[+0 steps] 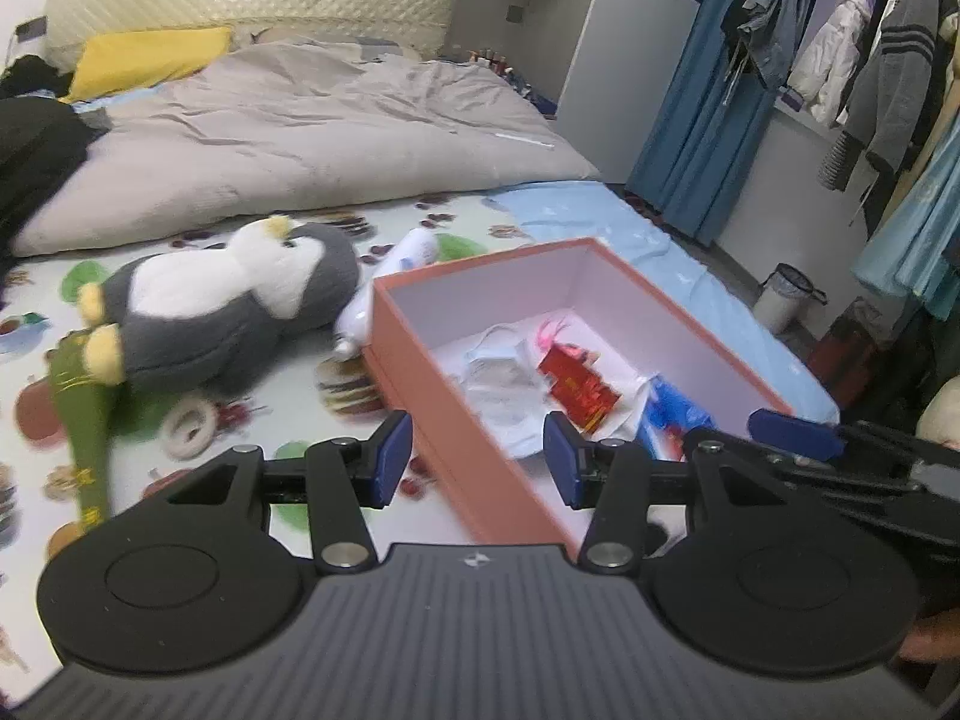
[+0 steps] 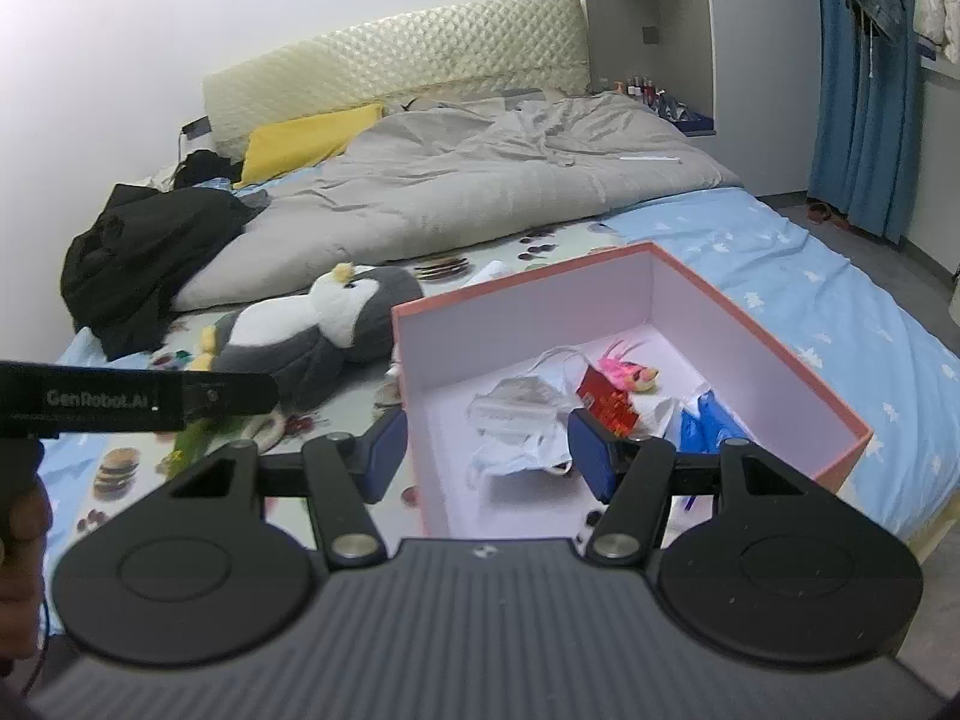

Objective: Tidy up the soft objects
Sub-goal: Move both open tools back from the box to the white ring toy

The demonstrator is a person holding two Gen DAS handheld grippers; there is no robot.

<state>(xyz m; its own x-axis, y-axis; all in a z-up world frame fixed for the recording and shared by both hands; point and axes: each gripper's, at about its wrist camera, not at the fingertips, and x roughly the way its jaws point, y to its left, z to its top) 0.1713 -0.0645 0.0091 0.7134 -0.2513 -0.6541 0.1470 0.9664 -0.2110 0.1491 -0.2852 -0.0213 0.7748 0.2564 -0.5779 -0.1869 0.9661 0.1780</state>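
Note:
A grey and white penguin plush (image 1: 228, 306) lies on the bed left of an open salmon-pink box (image 1: 456, 420). It also shows in the right wrist view (image 2: 312, 330), left of the box (image 2: 780, 354). Inside the box lie white cloth (image 2: 522, 414), a red item (image 2: 609, 402), a small pink plush (image 2: 630, 372) and a blue item (image 2: 711, 420). My left gripper (image 1: 477, 459) is open and empty above the box's near left wall. My right gripper (image 2: 486, 450) is open and empty over the box's near end. A green plush (image 1: 84, 420) and a white ring (image 1: 189, 426) lie near the penguin.
A grey duvet (image 1: 312, 132), yellow pillow (image 1: 144, 57) and black clothes (image 2: 144, 252) lie farther up the bed. A white plush (image 1: 390, 282) lies behind the box. Hanging clothes (image 1: 888, 72), blue curtain (image 1: 702, 120) and a small bin (image 1: 786, 294) stand right of the bed.

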